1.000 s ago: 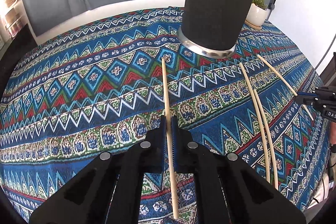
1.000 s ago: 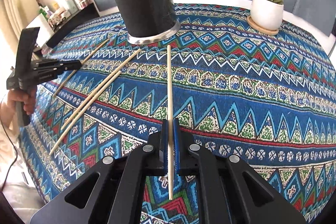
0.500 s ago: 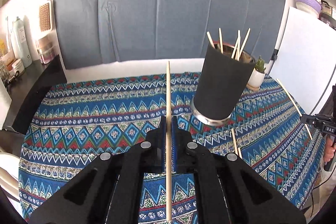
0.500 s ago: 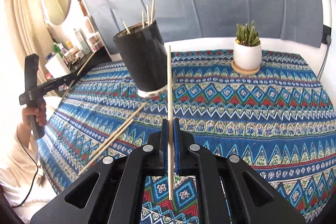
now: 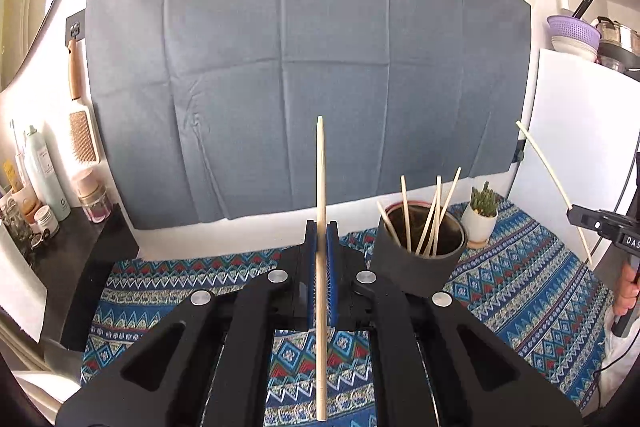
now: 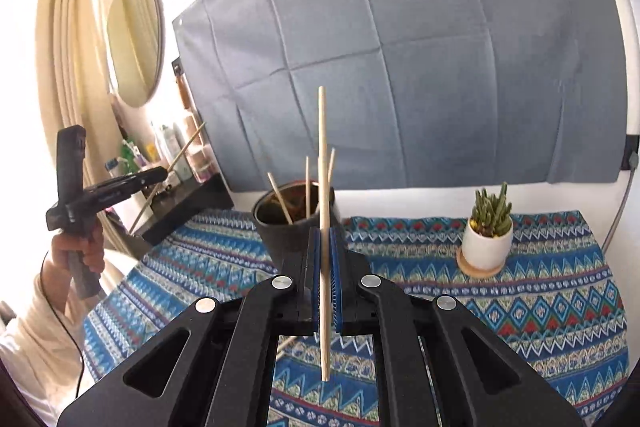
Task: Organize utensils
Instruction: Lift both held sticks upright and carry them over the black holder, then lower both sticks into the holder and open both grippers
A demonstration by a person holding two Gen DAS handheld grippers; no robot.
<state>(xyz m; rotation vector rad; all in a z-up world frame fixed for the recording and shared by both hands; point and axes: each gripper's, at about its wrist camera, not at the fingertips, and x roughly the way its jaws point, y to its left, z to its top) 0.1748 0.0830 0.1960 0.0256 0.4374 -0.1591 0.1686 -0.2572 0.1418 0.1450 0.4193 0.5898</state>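
Note:
My left gripper (image 5: 321, 227) is shut on a wooden chopstick (image 5: 320, 167) and holds it upright, well above the table. The black cylindrical holder (image 5: 416, 259) with several chopsticks in it stands just to its right. My right gripper (image 6: 324, 233) is shut on another chopstick (image 6: 322, 147), held upright in front of the same holder (image 6: 288, 227). Each gripper shows in the other's view: the right one (image 5: 576, 217) at the far right with its chopstick (image 5: 548, 171), the left one (image 6: 158, 174) at the far left.
A patterned blue tablecloth (image 6: 520, 307) covers the table. A small cactus in a white pot (image 6: 486, 239) stands at the back right of the holder. A black shelf with bottles (image 5: 44, 227) is on the left. A grey cloth hangs on the wall behind.
Both grippers have lifted their chopsticks off the tablecloth and risen high above the table, tilting up. The holder's open top and the sticks inside have come into sight.

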